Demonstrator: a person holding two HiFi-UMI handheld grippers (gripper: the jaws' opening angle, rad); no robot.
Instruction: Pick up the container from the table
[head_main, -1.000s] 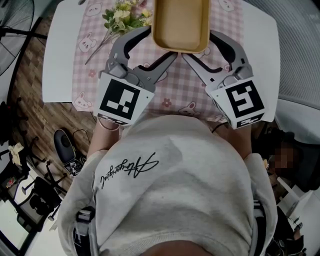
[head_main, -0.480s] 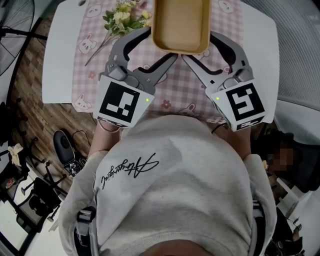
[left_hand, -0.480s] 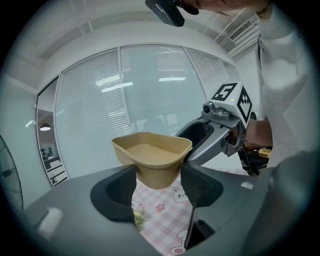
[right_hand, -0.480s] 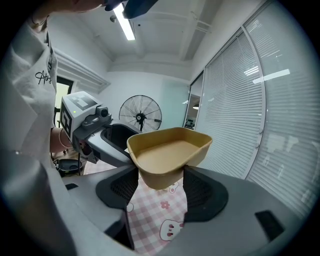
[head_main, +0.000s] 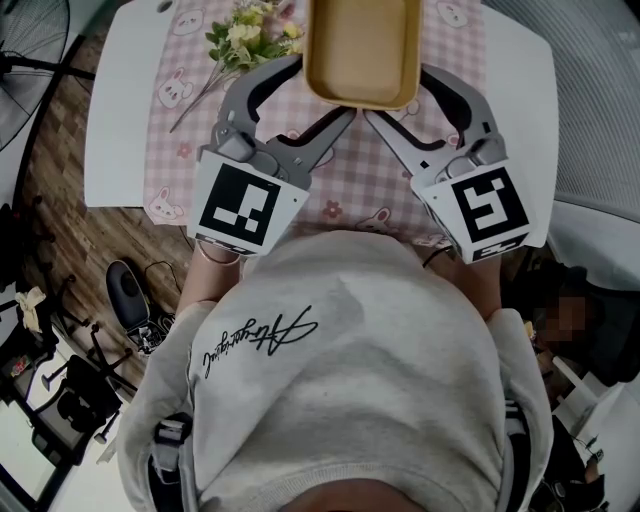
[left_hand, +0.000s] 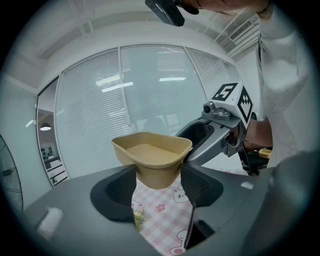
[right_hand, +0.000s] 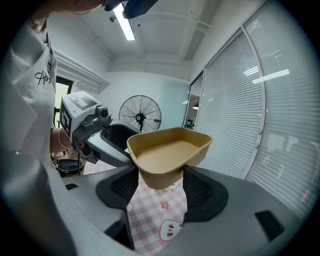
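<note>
A tan oblong container (head_main: 362, 50) hangs above the table, lifted clear of the pink cloth. My left gripper (head_main: 318, 90) is shut on its near left corner and my right gripper (head_main: 402, 92) on its near right corner. In the left gripper view the container (left_hand: 152, 157) sits pinched between the dark pads (left_hand: 200, 186), with the other gripper (left_hand: 220, 130) beyond it. The right gripper view shows the container (right_hand: 167, 152) wedged between that gripper's pads (right_hand: 199, 190) the same way. The container looks empty.
Below lies a white table (head_main: 120, 100) with a pink checked bunny cloth (head_main: 380, 170) and a bunch of flowers (head_main: 245, 30) at the far left. Wooden floor with stands and cables runs along the left. A standing fan (right_hand: 140, 114) is behind.
</note>
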